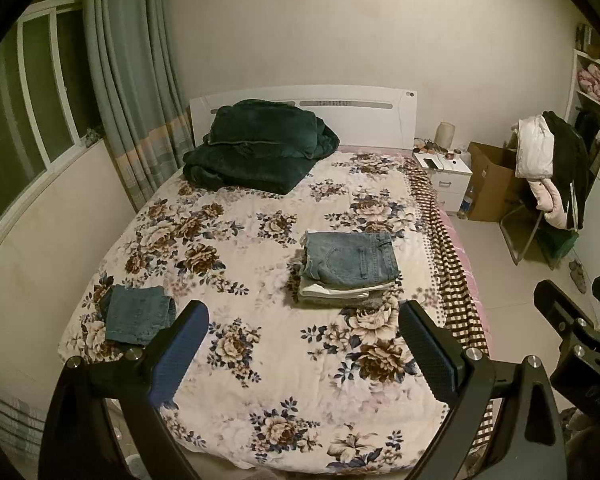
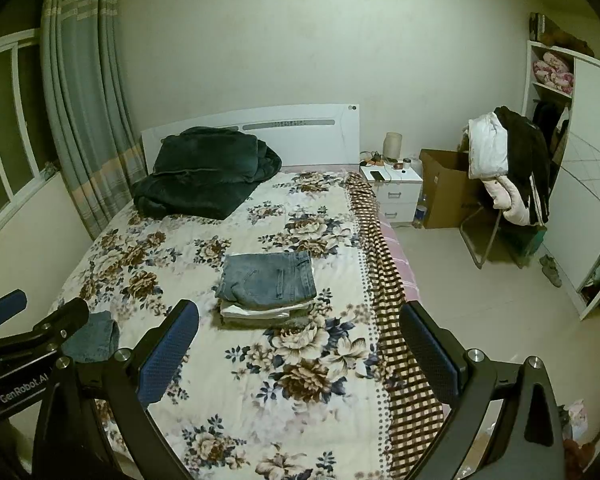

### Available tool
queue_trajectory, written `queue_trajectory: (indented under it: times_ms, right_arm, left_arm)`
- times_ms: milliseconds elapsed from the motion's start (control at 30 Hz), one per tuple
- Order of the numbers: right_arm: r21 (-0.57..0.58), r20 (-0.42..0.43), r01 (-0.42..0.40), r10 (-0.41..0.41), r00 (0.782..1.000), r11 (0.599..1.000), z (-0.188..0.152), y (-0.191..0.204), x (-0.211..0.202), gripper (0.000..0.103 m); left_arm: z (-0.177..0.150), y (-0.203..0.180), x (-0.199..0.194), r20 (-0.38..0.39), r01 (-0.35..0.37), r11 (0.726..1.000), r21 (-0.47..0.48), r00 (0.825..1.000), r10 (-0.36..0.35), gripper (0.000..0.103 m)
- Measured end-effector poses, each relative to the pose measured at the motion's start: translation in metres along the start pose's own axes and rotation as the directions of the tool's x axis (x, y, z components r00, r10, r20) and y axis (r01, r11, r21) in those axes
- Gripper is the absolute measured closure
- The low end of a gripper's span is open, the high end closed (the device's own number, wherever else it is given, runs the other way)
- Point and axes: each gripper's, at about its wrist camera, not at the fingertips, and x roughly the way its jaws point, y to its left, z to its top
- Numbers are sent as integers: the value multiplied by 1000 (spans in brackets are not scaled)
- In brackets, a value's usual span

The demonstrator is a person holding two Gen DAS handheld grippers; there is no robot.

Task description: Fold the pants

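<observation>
**Two folded piles, both sets of fingers empty**

Two bundles of denim lie on the bed (image 1: 260,360). A folded pair of light-blue jeans (image 1: 350,258) tops a stack of folded clothes (image 1: 340,294) at centre frame; smaller, darker folded jeans (image 1: 138,314) sit at the lower left. Nothing unfolded shows, so I judge the folding largely finished. My left gripper (image 1: 304,356) and right gripper (image 2: 300,356) are both spread wide, holding nothing, raised well apart from the stack, which lies beyond and between my fingers in each view.
</observation>
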Motion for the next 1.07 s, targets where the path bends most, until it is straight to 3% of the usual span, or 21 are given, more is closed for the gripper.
queue_trajectory:
  times_ms: [1067]
  right_arm:
    - [-7, -3, -12, 12, 1000, 1000, -1, 2, 1, 1]
  left_arm:
    - [4, -4, -6, 11, -20, 1000, -11, 1000, 20, 6]
